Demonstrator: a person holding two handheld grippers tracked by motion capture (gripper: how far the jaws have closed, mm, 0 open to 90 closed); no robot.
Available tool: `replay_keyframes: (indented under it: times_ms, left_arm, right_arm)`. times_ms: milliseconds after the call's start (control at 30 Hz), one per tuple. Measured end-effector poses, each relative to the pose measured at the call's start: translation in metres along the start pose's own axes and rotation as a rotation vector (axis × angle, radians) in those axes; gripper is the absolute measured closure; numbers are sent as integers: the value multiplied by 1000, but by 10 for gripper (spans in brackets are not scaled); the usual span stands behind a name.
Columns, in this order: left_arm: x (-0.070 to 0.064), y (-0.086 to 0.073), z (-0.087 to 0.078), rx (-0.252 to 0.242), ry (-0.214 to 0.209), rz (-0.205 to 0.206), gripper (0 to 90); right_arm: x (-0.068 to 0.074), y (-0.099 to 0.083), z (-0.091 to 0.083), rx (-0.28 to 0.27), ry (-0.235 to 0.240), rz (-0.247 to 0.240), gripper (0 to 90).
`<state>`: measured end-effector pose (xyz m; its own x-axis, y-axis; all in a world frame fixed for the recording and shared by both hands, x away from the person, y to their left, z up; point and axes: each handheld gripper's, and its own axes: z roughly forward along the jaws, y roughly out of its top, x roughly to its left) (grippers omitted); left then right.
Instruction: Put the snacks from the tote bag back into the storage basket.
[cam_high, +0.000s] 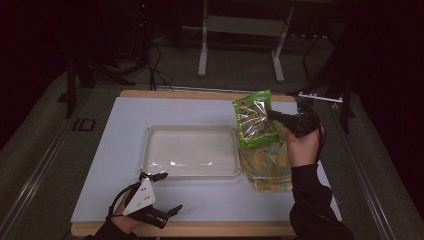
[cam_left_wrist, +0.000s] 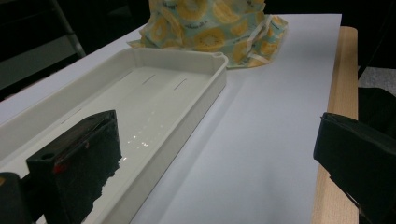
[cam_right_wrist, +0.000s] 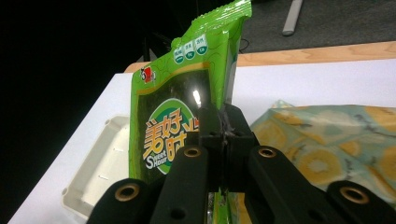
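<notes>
A green snack packet (cam_high: 254, 118) hangs in the air over the table's right side, above the tray's right end and a yellow-patterned cloth bag (cam_high: 266, 165). My right gripper (cam_high: 271, 115) is shut on the packet's (cam_right_wrist: 180, 126) side edge, the jaws pressed together on the foil in the right gripper view (cam_right_wrist: 223, 123). A shallow white tray (cam_high: 150, 150) lies in the middle of the table with nothing in it. My left gripper (cam_high: 166, 192) rests low at the front left, open, with nothing between its fingers; its left jaw hangs over the tray's (cam_left_wrist: 205, 86) near wall.
The white tabletop (cam_high: 125, 120) has a wooden edge (cam_high: 200, 229) along the front. The cloth bag (cam_left_wrist: 210, 28) lies against the tray's right end. Metal frame legs (cam_high: 202, 55) stand on the floor beyond the table.
</notes>
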<state>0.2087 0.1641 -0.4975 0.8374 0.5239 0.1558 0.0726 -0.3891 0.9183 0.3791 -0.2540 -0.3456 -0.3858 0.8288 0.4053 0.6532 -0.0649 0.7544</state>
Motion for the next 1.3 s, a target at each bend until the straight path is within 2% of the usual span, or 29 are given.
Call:
replay_keyframes:
  times_ms: [233, 300, 433, 700, 933, 1300]
  left_arm:
    - [0, 0, 0, -2, -2, -3, 13]
    - [0, 0, 0, -3, -3, -2, 13]
    - [0, 0, -1, -6, -1, -3, 13]
    - [0, 1, -1, -9, -7, 0, 12]
    - [0, 1, -1, -9, -5, -1, 13]
    - [0, 1, -2, -13, -8, 0, 13]
  right_arm:
    - [12, -4, 17, 21, 27, 2, 887]
    - [19, -6, 25, 25, 41, 0, 888]
    - [24, -7, 31, 28, 51, 3, 887]
    - [33, -18, 46, 28, 92, 39, 888]
    - [43, -28, 53, -14, 123, 58, 888]
    - [47, -43, 68, -5, 167, 101, 888]
